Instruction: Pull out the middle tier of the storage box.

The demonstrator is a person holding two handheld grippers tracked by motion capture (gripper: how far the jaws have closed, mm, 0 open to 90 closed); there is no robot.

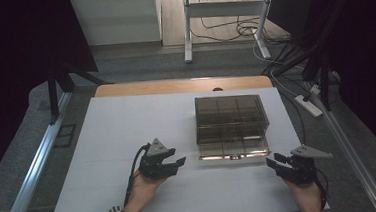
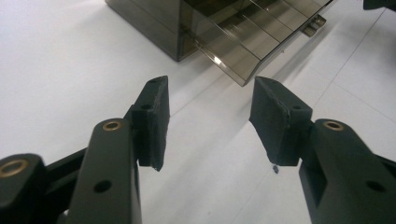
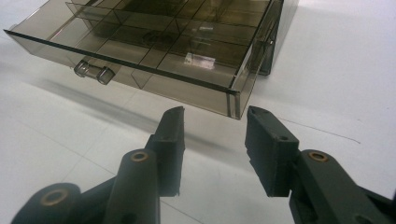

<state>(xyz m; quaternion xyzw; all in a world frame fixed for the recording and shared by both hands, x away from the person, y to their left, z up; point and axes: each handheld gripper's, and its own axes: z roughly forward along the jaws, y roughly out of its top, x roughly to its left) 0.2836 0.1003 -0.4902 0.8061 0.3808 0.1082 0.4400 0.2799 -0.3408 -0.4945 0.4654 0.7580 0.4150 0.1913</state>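
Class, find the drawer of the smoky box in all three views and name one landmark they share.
High view: drawer sticks out of the box's near side, right of centre.
Left gripper view: top, right of centre.
Right gripper view: across the top.
Shared landmark: the drawer's clear handle.

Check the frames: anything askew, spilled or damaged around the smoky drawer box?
Nothing spilled or broken. The smoky transparent plastic drawer box sits square on the white table; its divided bottom drawer stands part-way pulled out. Both grippers are open beside it, holding nothing.
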